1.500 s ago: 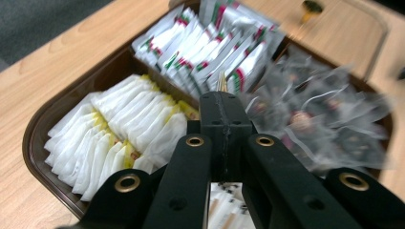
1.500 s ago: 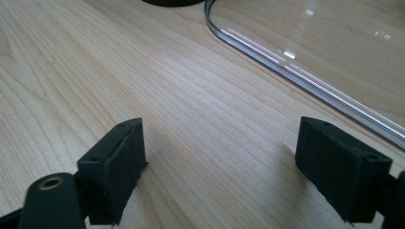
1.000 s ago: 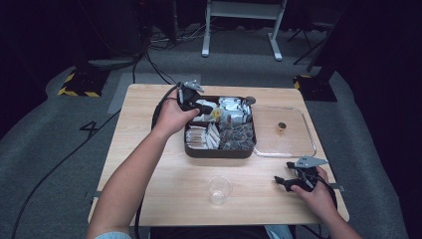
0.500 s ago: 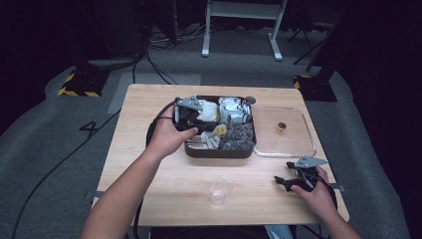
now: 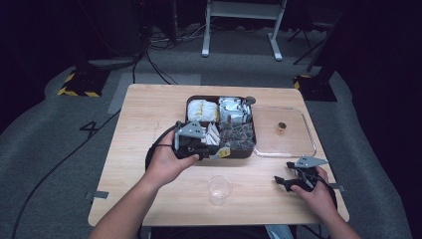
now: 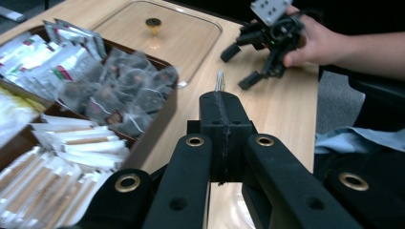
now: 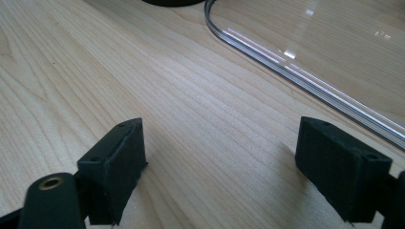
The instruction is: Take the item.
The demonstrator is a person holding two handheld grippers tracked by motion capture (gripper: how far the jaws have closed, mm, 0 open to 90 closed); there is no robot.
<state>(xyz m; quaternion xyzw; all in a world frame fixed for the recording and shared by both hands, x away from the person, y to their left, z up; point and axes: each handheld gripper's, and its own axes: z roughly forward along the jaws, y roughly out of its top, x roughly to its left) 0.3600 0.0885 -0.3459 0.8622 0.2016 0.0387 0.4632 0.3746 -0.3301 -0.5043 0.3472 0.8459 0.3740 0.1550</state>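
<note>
Since lifting clear of the dark compartmented tea box [image 5: 246,149] | my left claw [image 6: 220,107] clenched on thin silvery packet [image 6: 219,81] | right claw [image 7: 239,167] released, parked | next: clear plastic cup [image 5: 219,189].

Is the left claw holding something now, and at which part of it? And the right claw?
The left claw is shut on a thin packet, gripped at its lower end. The right claw is open and holds nothing.

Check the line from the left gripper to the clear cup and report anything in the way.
Nothing visible blocks it. The left gripper, jaws shut on a thin item, sits at the near edge of the box; the cup stands nearer the person, with bare table between. The right gripper rests well off to the side.
</note>
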